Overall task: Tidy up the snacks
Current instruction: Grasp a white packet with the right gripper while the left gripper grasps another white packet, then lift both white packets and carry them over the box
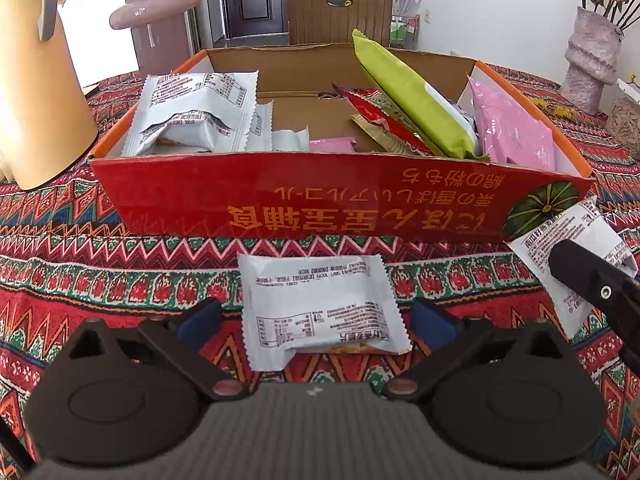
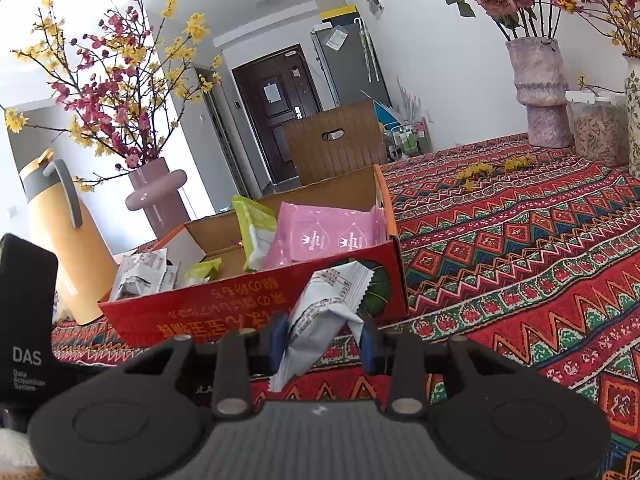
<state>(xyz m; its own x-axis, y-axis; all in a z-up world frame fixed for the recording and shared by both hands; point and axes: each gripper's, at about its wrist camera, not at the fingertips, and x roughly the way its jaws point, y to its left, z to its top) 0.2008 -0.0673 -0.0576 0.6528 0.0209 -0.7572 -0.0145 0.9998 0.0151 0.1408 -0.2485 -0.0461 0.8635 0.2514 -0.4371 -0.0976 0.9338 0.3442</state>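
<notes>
Left gripper (image 1: 320, 320) is angled down at the table with its jaws spread wide. A white packet (image 1: 320, 308) lies flat on the tablecloth (image 1: 120, 280) between the blue pads (image 1: 200, 318), and neither pad touches it.

Right gripper (image 2: 324, 340) is clamped tight on another white packet (image 2: 320, 316), which sticks up crumpled from the pads, held just in front of the box's near right corner. From the left camera you can see the same packet and the right gripper's black finger poking in at the right edge.

The box (image 1: 320, 200) is red cardboard with an orange rim, open top, sitting on the cloth just past the loose packet. Inside: a pile of white packets (image 1: 192, 116) on the left, a long green bag (image 1: 420, 100) leaning diagonally, red wrappers (image 1: 372, 112) under it, and a pink bag (image 1: 512, 128) against the right wall. A small pink packet (image 1: 332, 145) lies near the front wall.

Beside the box on the left are a yellow jug (image 1: 36, 92) and a pink vase (image 1: 160, 20).
</notes>
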